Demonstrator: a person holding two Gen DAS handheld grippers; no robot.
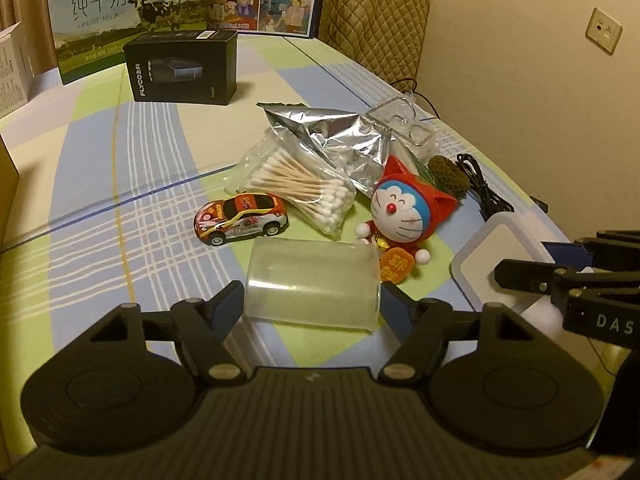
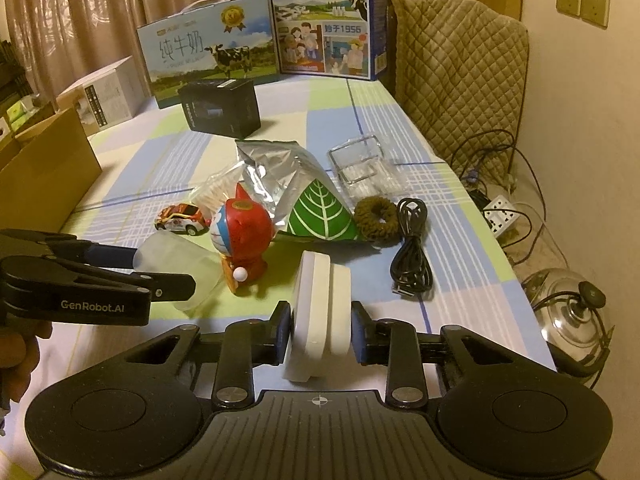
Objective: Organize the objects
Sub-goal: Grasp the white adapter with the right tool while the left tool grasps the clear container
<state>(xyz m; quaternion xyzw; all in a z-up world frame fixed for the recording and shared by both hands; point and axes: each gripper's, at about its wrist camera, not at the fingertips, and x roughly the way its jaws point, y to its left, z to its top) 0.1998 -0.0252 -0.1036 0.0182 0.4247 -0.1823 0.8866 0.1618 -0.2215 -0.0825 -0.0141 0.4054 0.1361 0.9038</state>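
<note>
On a bed spread with a plaid sheet (image 1: pixel 100 208) in blue, green and cream, the left gripper (image 1: pixel 312 300) brackets a frosted translucent plastic cup (image 1: pixel 312 284) lying on its side at lower centre of the left wrist view; its blue pads sit at the cup's two ends, but whether they press on it cannot be told. In the right wrist view the right gripper (image 2: pixel 320 330) is clenched on a white rounded-square case (image 2: pixel 318 312), held on edge at lower centre, its lower end cut off behind the gripper body. Just above the cup lie a red-and-white toy racing car (image 1: pixel 242 218), a clear bag of wooden cotton swabs (image 1: pixel 298 186) and a red-hooded blue cat figurine (image 1: pixel 404 210), which hides part of a crumpled silver foil pouch (image 1: pixel 340 136). A brown knitted hair tie (image 2: pixel 376 216) and a coiled black cable (image 2: pixel 412 248) sit right of centre. A clear plastic box (image 2: pixel 360 164) behind them is hard to make out. A person's hand (image 2: pixel 16 356) is cropped at the left edge.
</note>
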